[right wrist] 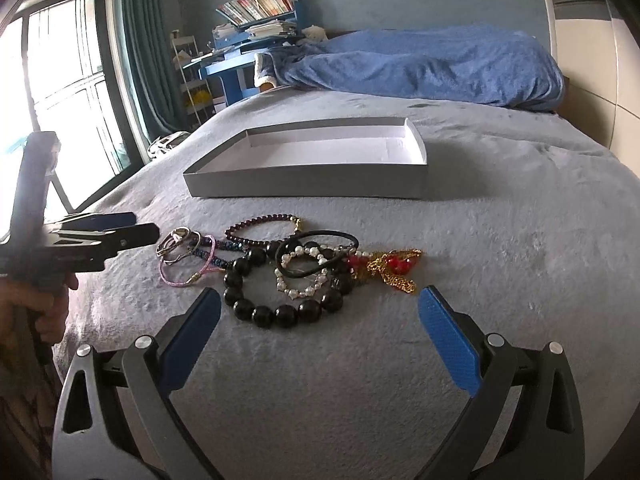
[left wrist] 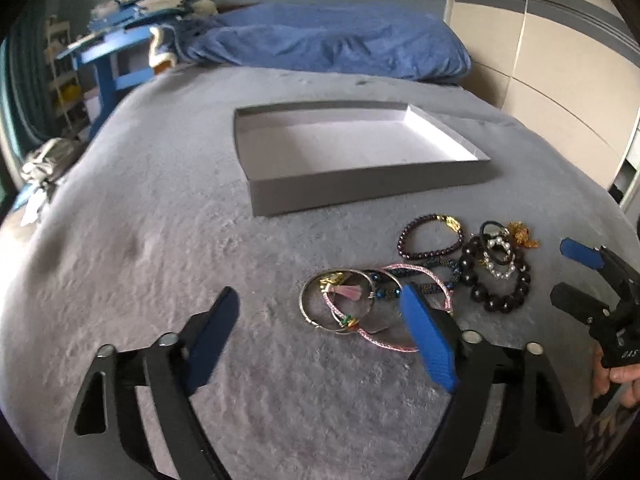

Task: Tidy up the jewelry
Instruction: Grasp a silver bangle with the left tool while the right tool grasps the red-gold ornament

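Note:
A pile of jewelry lies on the grey blanket in front of an empty shallow grey box. My left gripper stands open, with the silver bangles and a pink cord bracelet seen between its fingers and its pads apart from them. My right gripper is open just short of a big black bead bracelet, a pearl bracelet and a gold chain with red beads. A dark purple bead bracelet lies nearest the box.
A blue duvet is heaped at the far end of the bed. A blue desk with books stands beyond the bed's left side, near a window with curtains. A pale wardrobe is at the right.

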`<state>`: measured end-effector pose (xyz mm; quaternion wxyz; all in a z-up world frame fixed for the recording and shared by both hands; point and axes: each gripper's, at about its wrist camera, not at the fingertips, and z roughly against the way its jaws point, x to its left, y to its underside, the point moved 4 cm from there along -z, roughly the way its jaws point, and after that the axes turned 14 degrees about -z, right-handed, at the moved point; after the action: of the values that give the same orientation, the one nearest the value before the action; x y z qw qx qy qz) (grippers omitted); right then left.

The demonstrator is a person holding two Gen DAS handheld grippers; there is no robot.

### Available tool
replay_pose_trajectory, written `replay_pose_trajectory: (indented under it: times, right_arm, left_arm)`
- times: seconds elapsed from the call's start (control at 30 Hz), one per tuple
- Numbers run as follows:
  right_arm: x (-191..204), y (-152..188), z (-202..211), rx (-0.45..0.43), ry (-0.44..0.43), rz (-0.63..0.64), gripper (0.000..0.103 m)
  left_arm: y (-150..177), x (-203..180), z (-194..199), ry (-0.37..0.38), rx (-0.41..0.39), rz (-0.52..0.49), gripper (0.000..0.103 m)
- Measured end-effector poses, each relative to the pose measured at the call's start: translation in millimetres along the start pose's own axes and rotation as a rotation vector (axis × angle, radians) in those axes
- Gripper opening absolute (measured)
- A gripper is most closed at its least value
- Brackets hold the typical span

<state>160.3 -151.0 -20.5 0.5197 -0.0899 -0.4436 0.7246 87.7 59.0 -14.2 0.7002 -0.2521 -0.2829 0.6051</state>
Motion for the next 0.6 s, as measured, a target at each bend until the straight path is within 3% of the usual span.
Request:
replay_pose_trajectory:
  times: [0.07, 0.2, 0.37, 0.6]
  right_arm:
    - [1, 0, 0, 0.001, -0.002, 0.006, 0.097]
    - [0, 1, 1, 0.001, -0.004, 0.002, 0.097]
    - [-2, 0, 0, 0.013, -0.004, -0.017, 0.097]
    - [-8, -8, -4, 0.023, -0.003, -0.047, 0.097]
  left_arm:
    - [0, 0, -8, 0.032, 0.021, 0.001, 0.074]
    - [1, 0, -23, 0.072, 0.052, 0.014, 0.071]
    - [4, -3, -29, 0.086, 0.055, 0.002, 0.049]
    - [10, -2, -18, 0.092, -0.014, 0.026, 0.049]
